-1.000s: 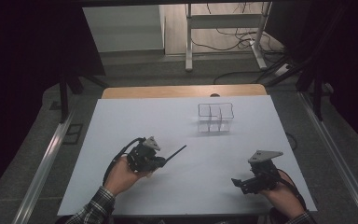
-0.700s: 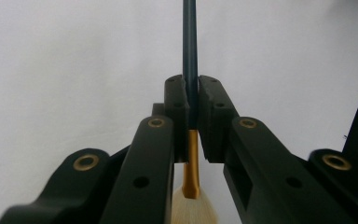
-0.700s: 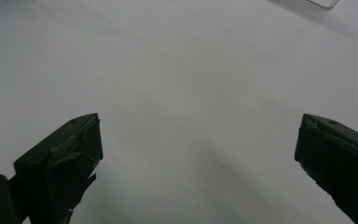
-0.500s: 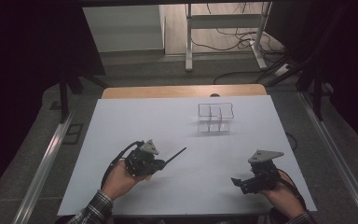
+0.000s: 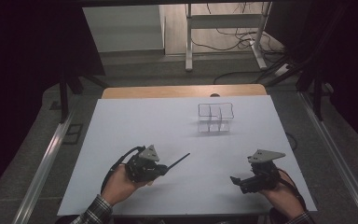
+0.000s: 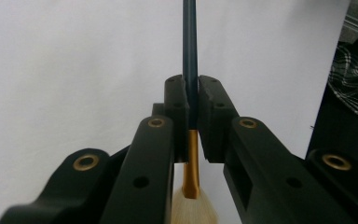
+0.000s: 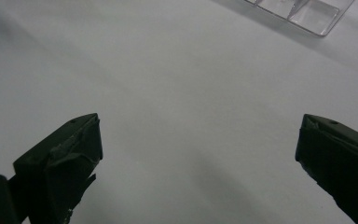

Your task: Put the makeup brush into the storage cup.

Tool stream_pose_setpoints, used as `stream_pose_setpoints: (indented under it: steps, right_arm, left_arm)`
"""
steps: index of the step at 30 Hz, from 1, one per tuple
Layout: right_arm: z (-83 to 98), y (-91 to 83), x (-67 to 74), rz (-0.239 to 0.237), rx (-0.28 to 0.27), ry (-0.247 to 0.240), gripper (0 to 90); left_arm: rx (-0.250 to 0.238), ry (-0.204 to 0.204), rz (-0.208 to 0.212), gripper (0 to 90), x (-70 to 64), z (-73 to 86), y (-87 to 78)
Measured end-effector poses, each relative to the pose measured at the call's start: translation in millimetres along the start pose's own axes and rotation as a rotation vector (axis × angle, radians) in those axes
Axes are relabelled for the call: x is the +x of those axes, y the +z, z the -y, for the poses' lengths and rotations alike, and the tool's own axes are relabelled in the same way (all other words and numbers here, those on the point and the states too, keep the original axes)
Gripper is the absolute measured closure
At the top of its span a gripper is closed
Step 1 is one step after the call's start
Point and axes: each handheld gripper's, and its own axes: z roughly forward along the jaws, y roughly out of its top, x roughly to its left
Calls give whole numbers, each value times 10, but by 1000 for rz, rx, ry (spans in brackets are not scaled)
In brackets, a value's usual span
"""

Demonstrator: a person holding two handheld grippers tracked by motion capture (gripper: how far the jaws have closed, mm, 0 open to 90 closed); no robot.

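A: Where is the left gripper [image 5: 165, 169]?

B: Near the front left of the white table [image 5: 135, 126], held low over the sheet in the person's left hand [image 5: 119, 184]. The forearm comes in from the bottom edge in a checked sleeve [image 5: 94, 212], and the hand cups the gripper's body from behind and below, so the nose aims forward and to the right.

A: What are its jaws doing?

B: They are pinched together on a brush [image 6: 189, 70]. In the left gripper view the dark handle runs straight up between the two pads, the gold ferrule [image 6: 192, 163] sits just behind them, and the pale bristles [image 6: 193, 210] lie back toward the gripper's body. From the high view the handle pokes out past the jaws and slants up and to the right, clear of the table.

A: And the right gripper [image 5: 235, 179]?

B: At the front right, in the right hand [image 5: 279, 193], which grips it from behind with the wrist resting near the table's edge. It points left, toward the middle of the table. Its jaws stand wide apart with bare white surface between them.

A: Anything else on the table?

B: A clear divided box [image 5: 216, 116] stands farther back, right of centre, well apart from both grippers. Its corner shows at the top of the right gripper view.
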Motion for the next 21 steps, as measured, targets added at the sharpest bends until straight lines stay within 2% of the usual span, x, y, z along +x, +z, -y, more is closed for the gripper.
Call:
stream_pose_setpoints:
  steps: [3, 6, 10, 21]
  right_arm:
    - [-9, -2, 1, -3, 1, 7, 0]
    - [-42, -14, 4, -17, -22, 25, 0]
    - [-79, -11, 27, -22, -37, 22, 0]
    - [-197, 59, 127, -47, -33, -63, 0]
  left_arm:
    - [6, 6, 3, 835, -14, -7, 20]
    - [15, 18, 12, 835, -17, -13, 37]
    - [19, 34, 25, 835, -38, -25, 64]
    - [36, 66, 53, 835, -68, -45, 137]
